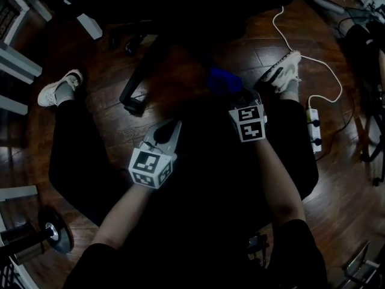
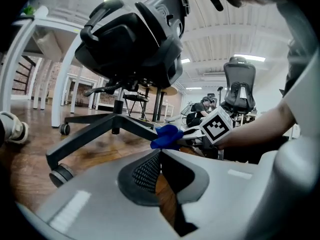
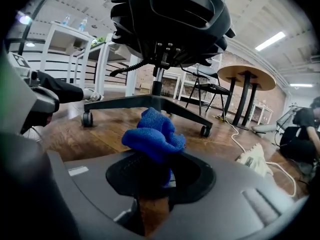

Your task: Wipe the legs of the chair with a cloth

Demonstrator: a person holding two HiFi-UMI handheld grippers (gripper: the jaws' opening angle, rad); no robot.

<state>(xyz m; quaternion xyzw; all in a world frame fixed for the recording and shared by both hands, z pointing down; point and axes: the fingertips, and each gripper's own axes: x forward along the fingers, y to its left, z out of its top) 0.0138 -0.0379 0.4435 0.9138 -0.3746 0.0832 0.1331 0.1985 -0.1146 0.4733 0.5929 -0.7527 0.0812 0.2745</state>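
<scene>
A black office chair stands ahead, with its star base legs spread low over the wooden floor and a caster at the near leg's end. My right gripper is shut on a bunched blue cloth, which sticks up out of the jaws. In the head view the cloth is in front of the right gripper, beside a black chair leg. My left gripper sits lower left, shut with nothing in it, and points at the chair base.
The person's white shoes rest on either side of the chair base. A white cable runs to a power strip on the right. White desks and a round table stand behind.
</scene>
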